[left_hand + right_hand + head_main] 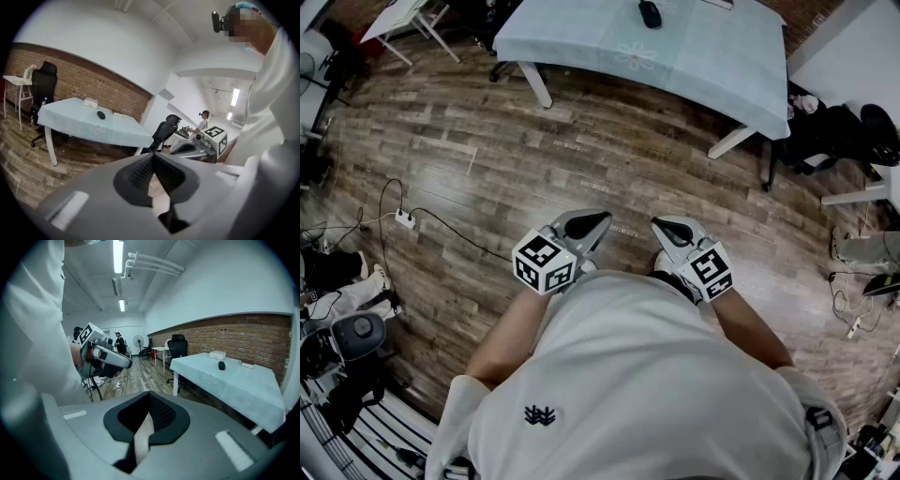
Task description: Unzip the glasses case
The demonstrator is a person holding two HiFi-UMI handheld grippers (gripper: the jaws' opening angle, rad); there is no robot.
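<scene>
Holding both tools up close to the white shirt (647, 375) here, nowhere near the work yet. Left gripper (596, 223) has its jaws pressed together with nothing between them; its own view shows the dark ribbed pads (140, 173) meeting right at the tip. Same deal with the right gripper (667, 228): jaws closed on nothing, pads touching along the front edge. The two sit side by side at about waist height, tips pointing forward and a bit toward each other, with a gap between them. Each one has its marker cube on the back, left cube (544, 262) and right cube (710, 270), and a bare forearm runs back from each.

The glasses case (649, 13) is a small dark oval thing lying on top of the table (722, 56), well apart from both grippers, across a stretch of wood plank floor (581, 159). Can't make out the zipper from this far. The table has a pale blue-green cover and white legs. In the right gripper view there's a small white box (217, 355) just beyond the case toward the brick wall (243, 336), and a flat light thing (247, 365) off to the side of it.

Around the room: a black office chair (44, 89) at the far end of the table, another black chair (164, 131) near the closer corner, a power strip (405, 219) with its cable trailing over the floor at the left, and a standing fan (138, 341) down the hall. Another person (204, 119) is standing way in the back.
</scene>
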